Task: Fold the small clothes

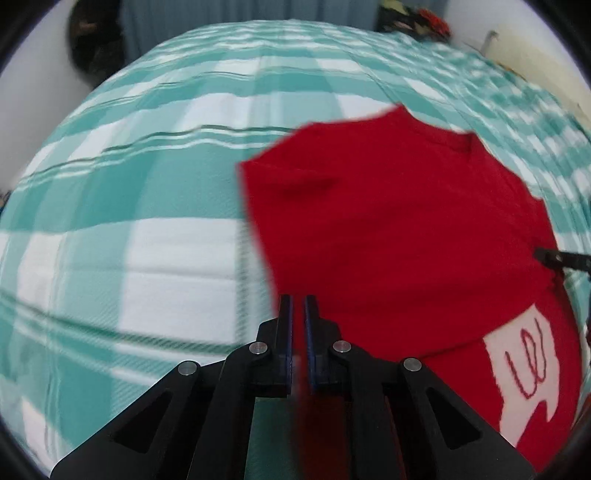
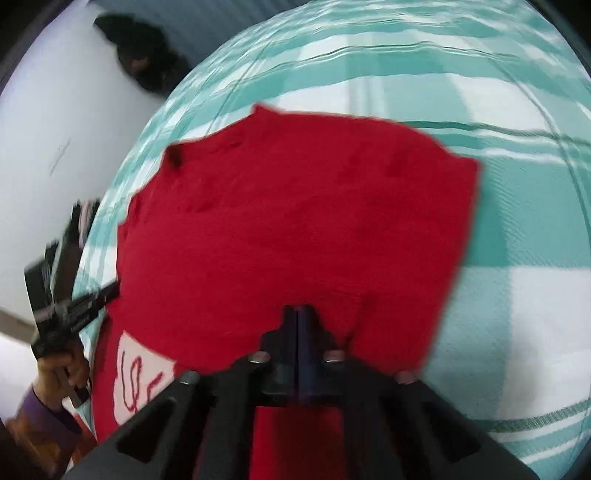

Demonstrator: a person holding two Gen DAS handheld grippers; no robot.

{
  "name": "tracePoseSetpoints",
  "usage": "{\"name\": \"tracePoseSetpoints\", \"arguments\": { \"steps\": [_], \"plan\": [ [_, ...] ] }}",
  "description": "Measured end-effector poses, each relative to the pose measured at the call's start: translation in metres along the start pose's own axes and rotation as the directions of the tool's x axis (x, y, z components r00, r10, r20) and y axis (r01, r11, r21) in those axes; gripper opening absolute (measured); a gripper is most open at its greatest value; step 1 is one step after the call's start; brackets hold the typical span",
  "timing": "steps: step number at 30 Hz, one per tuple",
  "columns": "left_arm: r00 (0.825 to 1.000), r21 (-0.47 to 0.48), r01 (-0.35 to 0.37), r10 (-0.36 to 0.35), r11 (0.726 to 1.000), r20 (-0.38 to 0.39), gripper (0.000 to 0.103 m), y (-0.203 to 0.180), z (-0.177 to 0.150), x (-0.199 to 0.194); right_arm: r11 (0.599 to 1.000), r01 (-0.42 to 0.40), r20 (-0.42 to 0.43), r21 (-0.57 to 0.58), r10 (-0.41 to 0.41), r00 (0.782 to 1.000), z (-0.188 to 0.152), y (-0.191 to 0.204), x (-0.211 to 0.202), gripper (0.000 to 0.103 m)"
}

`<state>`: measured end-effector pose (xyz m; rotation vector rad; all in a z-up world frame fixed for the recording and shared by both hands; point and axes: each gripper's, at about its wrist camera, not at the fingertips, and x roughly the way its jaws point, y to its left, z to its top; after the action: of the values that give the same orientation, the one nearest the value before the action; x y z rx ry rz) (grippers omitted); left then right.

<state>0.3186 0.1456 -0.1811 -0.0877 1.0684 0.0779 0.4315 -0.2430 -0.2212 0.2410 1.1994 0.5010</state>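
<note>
A small red garment (image 1: 399,221) lies spread on a teal and white checked bedspread (image 1: 147,184), a white patch with red lettering (image 1: 524,365) at its near right corner. My left gripper (image 1: 297,306) is shut on the garment's near left edge, with red cloth showing between its fingers. The right gripper's tip (image 1: 554,256) touches the garment's right edge. In the right wrist view my right gripper (image 2: 298,314) is shut on the near edge of the red garment (image 2: 295,203). The left gripper (image 2: 99,293), held by a hand (image 2: 62,365), is at the garment's left side by the patch (image 2: 140,380).
The bedspread (image 2: 517,295) runs on past the garment. A dark object (image 1: 92,44) sits at the far left against a white wall (image 2: 55,129). A colourful heap (image 1: 413,18) lies at the far right corner. A purple sleeve (image 2: 40,410) shows at the lower left.
</note>
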Motion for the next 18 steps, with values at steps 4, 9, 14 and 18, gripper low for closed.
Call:
{"name": "tracePoseSetpoints", "arguments": {
  "steps": [4, 9, 14, 18],
  "plan": [
    [0.996, -0.062, 0.057, -0.053, 0.996, 0.068, 0.008, 0.016, -0.017, -0.039, 0.991, 0.059, 0.102, -0.120, -0.047, 0.994, -0.015, 0.023, -0.050, 0.011],
    [0.999, -0.005, 0.041, -0.041, 0.999, -0.008, 0.015, -0.014, -0.048, -0.031, 0.979, -0.005, 0.019, -0.202, 0.010, 1.000, -0.064, 0.043, -0.048, 0.029],
    [0.989, -0.107, -0.139, 0.134, 0.984, -0.056, 0.006, 0.012, -0.067, -0.041, 0.984, 0.068, 0.018, -0.162, -0.066, 0.998, -0.116, 0.015, -0.063, 0.030],
    [0.999, -0.195, 0.026, -0.018, 0.980, 0.042, 0.011, 0.013, -0.089, -0.095, 0.978, 0.102, 0.071, -0.183, -0.090, 0.993, -0.144, 0.031, -0.108, 0.030]
  ]
}}
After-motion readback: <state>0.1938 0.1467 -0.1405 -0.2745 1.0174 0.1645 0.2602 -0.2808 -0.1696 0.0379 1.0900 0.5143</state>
